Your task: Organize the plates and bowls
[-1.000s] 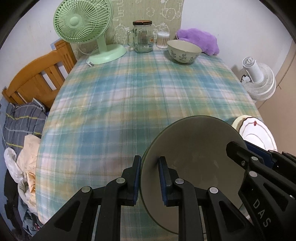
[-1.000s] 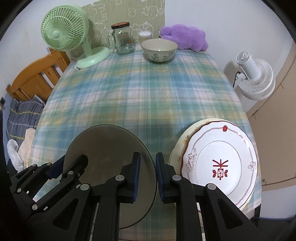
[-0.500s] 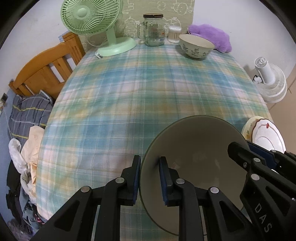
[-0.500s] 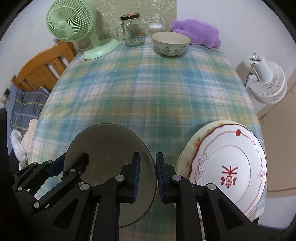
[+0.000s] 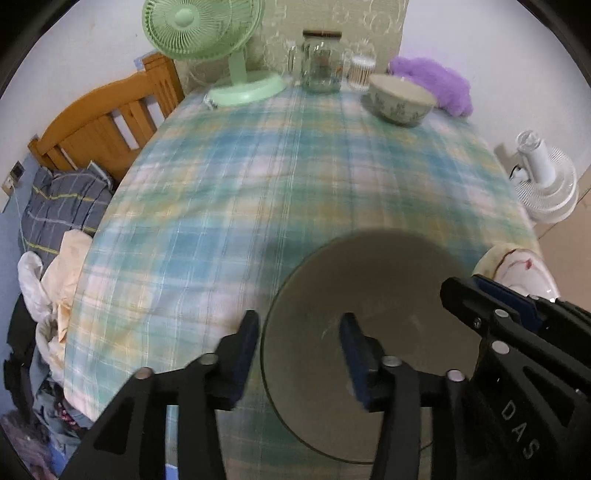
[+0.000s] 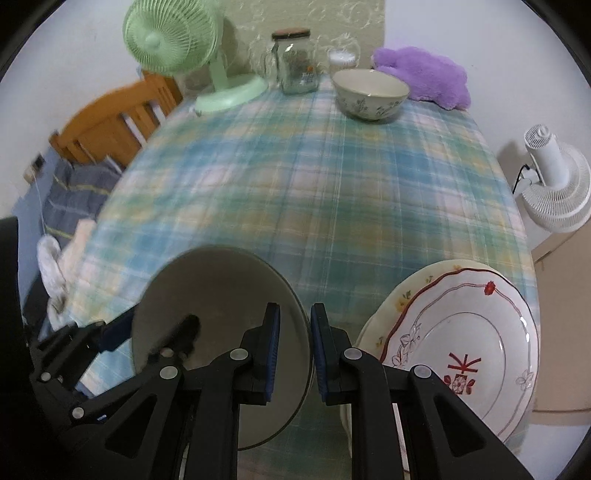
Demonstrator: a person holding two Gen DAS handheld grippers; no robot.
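Note:
A plain grey plate [image 5: 388, 295] sits low over the near end of the checked tablecloth [image 5: 295, 184]. My left gripper [image 5: 299, 347] straddles its left rim; its jaws are opening and the pads stand clear of the rim. My right gripper [image 6: 295, 347] is shut on the grey plate's [image 6: 221, 295] right rim. To the right lies a white plate with red pattern [image 6: 461, 350] on top of a cream plate [image 6: 402, 295]. A floral bowl [image 6: 371, 94] stands at the far end of the table.
At the far edge stand a green fan [image 5: 207, 33], a glass jar [image 5: 321, 62], a small white-lidded container [image 5: 362, 72] and a purple plush [image 5: 432, 83]. A wooden chair [image 5: 107, 122] and piled clothes are left of the table; a white fan [image 6: 554, 181] stands on the floor to the right.
The left gripper's jaws have spread apart and let go of the plate's left rim. The right gripper keeps its grip. Both views have rolled slightly.

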